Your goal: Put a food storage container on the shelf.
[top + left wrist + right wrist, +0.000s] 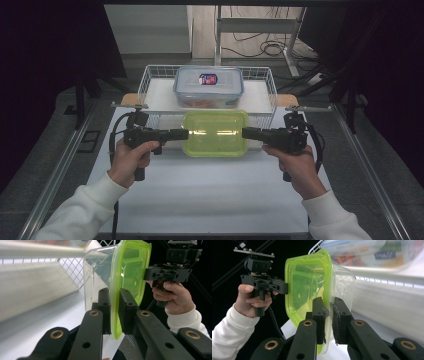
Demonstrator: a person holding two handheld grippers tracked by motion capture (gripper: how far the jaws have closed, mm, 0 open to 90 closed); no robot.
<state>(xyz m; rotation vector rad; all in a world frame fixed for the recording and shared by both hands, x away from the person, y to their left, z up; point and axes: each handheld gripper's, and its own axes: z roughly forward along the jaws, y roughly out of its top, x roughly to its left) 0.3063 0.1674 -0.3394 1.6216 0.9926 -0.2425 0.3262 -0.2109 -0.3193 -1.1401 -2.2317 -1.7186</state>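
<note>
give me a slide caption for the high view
Left gripper and right gripper clamp opposite rims of a green-lidded container before a wire basket.

Lidded container [215, 133] before basket [150, 76]; second container [208, 86] inside basket

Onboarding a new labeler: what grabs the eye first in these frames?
The green-lidded clear container stands out: at mid-table it is clamped at its rim from both ends, by the left gripper and the right gripper. Just behind it, a white wire basket holds a clear blue-lidded box with something orange inside. Both hands in white sleeves come in from the bottom of the high view.
</note>
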